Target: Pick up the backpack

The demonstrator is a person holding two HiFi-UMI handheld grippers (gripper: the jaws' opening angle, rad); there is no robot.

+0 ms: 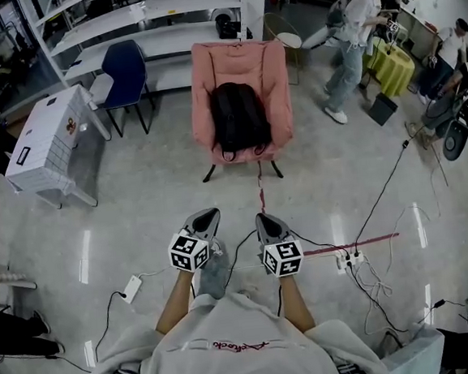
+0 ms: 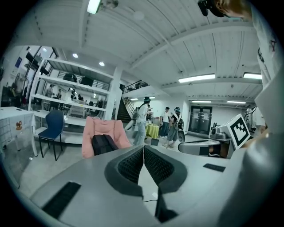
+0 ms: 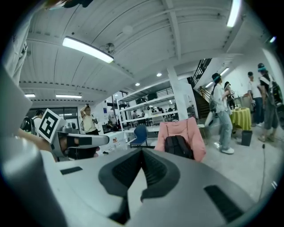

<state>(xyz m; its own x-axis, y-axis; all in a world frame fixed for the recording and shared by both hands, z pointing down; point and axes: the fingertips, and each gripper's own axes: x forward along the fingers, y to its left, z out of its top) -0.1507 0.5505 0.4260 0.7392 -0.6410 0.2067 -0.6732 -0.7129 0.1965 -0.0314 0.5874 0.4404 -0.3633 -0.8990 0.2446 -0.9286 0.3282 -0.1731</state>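
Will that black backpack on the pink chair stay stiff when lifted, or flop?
Probably floppy: the backpack looks like soft fabric, leaning on the chair back. Its loose straps would likely dangle. Since it leans rather than stands, a nudge may slump it.

Bright, even indoor light, fisheye views.
Ceiling tubes [image 3: 87, 49] light the room and streak glare across the polished floor [image 1: 85, 256]; the backpack [image 1: 239, 116] shows as a dark shape. Both gripper views bend and darken toward their round edges.
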